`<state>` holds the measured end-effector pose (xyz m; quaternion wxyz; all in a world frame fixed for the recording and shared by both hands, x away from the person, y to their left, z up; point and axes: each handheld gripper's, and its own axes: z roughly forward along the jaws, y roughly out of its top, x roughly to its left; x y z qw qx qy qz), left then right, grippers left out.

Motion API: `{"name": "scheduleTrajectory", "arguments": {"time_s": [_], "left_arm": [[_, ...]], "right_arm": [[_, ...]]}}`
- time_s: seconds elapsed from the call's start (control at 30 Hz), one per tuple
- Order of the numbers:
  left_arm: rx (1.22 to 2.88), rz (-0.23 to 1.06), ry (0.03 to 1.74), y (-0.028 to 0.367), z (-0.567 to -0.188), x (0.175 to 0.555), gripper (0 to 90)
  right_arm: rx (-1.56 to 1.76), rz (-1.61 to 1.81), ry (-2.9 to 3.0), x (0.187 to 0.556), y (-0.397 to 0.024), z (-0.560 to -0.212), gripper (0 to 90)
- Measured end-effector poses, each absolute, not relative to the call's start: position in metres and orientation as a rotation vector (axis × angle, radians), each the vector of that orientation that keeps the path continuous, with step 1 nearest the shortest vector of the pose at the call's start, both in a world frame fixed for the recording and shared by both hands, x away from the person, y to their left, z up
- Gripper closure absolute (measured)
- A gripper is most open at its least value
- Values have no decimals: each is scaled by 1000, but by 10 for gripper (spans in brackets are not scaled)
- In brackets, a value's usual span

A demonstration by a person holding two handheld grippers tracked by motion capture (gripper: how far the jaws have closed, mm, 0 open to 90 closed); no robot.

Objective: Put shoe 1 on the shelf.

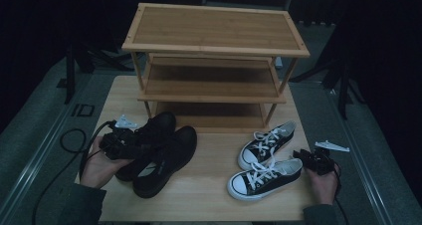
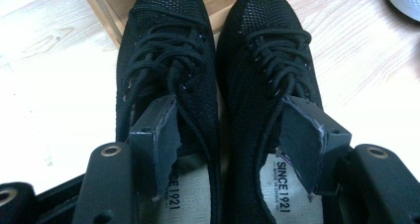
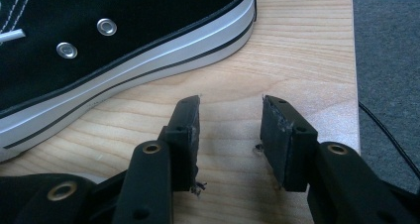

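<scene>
Dim and dark in the high view: hard to separate the left gripper (image 1: 139,141) from the black lace-up shoes (image 1: 164,153) at 8 o'clock on the table (image 1: 209,197), with heels partly covered by the left hand (image 1: 99,165). Forearms cut off at the bottom edge.

Clearer in the left gripper view: left gripper (image 2: 230,130) wide open, one jaw over the mouth of the left-hand shoe (image 2: 163,45), the other over the mouth of the right-hand shoe (image 2: 270,45), the two adjoining inner sides between the pads. No firm press visible; actual contact hard to judge. Heels cut off at 6 o'clock. Fine black mesh uppers, round black laces, pale insoles printed "SINCE 1921".

Right gripper (image 1: 301,155) at 4 o'clock on the table, just beside the heel of the nearer canvas sneaker (image 1: 266,177); second sneaker (image 1: 266,143) just beyond, toward 12. In the right gripper view, right gripper (image 3: 230,120) well open, holding nothing, bare pale wood grain (image 3: 297,50) between the frayed pads. At 10 o'clock there, the sneaker's side (image 3: 99,40): black canvas, two metal eyelets, white rubber sole with a thin black stripe, toe cut off.

At 12 o'clock in the high view, a three-tier bamboo shoe rack (image 1: 214,31), lower shelves shadowed.
</scene>
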<state>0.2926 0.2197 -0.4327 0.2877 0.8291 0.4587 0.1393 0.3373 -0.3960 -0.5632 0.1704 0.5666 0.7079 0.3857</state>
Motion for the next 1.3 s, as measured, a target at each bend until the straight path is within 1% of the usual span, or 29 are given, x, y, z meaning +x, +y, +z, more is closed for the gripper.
{"name": "scheduleTrajectory", "arguments": {"time_s": [0.7,0.97,1.1,1.23,1.3], "left_arm": [[2240,342,1237,219,-441,293,397],[2239,328,1287,220,-446,295,314],[2248,306,1286,219,-448,296,294],[2251,276,1283,219,-451,298,295],[2240,251,1295,218,-454,299,320]], "right_arm": [[1610,1096,2011,337,-396,-563,588],[1609,1097,2011,337,-396,-563,587],[1609,1098,2011,337,-396,-563,586],[1610,1099,2011,337,-396,-563,586],[1610,1099,2011,337,-396,-563,586]]}}
